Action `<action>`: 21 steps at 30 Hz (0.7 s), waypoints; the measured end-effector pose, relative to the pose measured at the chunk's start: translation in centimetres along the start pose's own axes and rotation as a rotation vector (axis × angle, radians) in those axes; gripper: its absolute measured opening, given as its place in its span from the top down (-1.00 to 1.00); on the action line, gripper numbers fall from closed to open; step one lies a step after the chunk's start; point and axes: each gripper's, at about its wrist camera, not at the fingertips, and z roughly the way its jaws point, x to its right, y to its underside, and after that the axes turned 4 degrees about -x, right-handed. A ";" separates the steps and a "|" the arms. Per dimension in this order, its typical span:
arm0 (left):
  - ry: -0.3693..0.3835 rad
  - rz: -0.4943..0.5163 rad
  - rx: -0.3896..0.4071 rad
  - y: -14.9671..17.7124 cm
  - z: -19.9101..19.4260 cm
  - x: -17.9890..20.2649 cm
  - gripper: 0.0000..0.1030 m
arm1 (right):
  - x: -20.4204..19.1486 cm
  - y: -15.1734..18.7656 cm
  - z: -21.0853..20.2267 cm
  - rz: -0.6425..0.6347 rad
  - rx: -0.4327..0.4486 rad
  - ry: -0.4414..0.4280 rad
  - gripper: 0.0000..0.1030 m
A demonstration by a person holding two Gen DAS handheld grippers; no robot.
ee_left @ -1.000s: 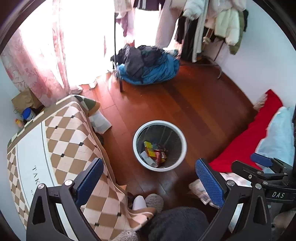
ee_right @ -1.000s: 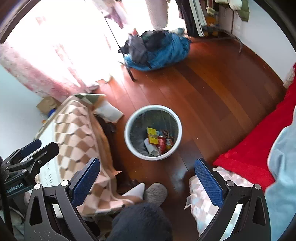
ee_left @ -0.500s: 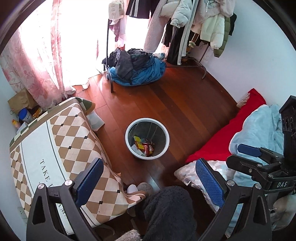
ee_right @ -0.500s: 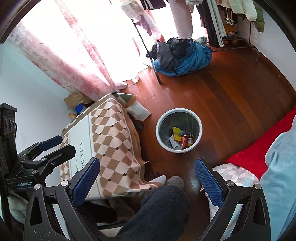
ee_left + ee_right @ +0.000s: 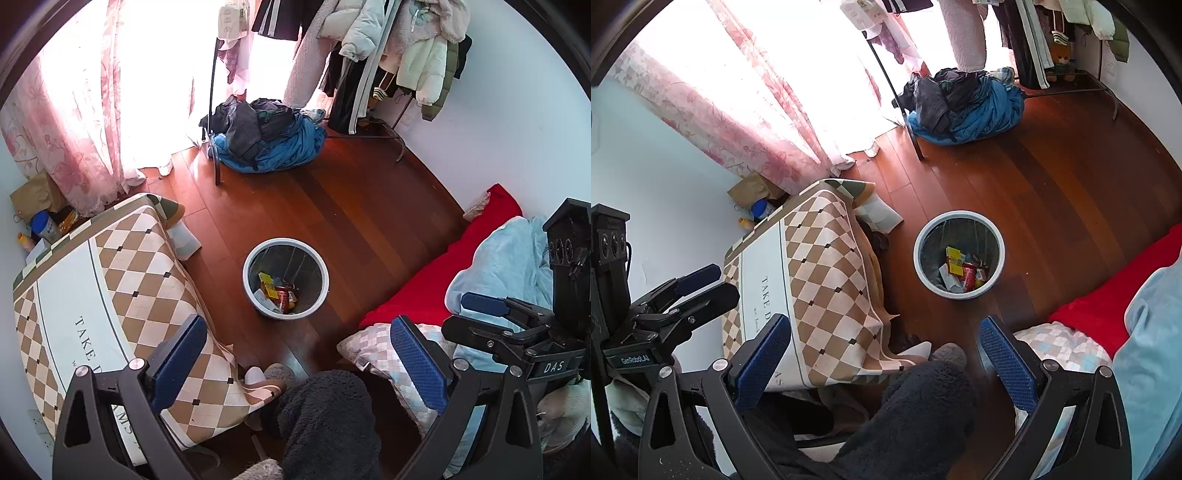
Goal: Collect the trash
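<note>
A white-rimmed waste bin stands on the wooden floor and holds several wrappers and a red can. It also shows in the right wrist view with the trash inside. My left gripper is open and empty, high above the floor, well back from the bin. My right gripper is open and empty too, equally high. Each gripper shows at the edge of the other's view: the right one, the left one.
A table with a diamond-patterned cloth stands left of the bin. A bed with red and light blue blankets lies on the right. A heap of clothes and a clothes rack stand at the back. A dark fuzzy leg and slippers are below me.
Both grippers have risen and pulled back from the bin, so it looks smaller and more of the room shows. Both stay open and empty.
</note>
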 end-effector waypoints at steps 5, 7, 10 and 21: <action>0.000 0.000 0.004 0.2 0.0 -0.1 -0.98 | -0.2 0.2 0.3 -0.005 -0.005 0.000 -1.00; -0.001 0.000 0.004 0.2 0.0 -0.1 -0.98 | -0.1 0.3 0.3 -0.002 -0.006 -0.009 -1.00; -0.008 -0.001 0.007 0.3 0.0 -0.1 -0.98 | -0.1 0.4 0.3 -0.010 -0.007 -0.003 -1.00; -0.002 -0.004 0.010 0.3 0.1 -0.1 -0.98 | 0.3 0.4 -0.1 -0.015 -0.011 0.007 -1.00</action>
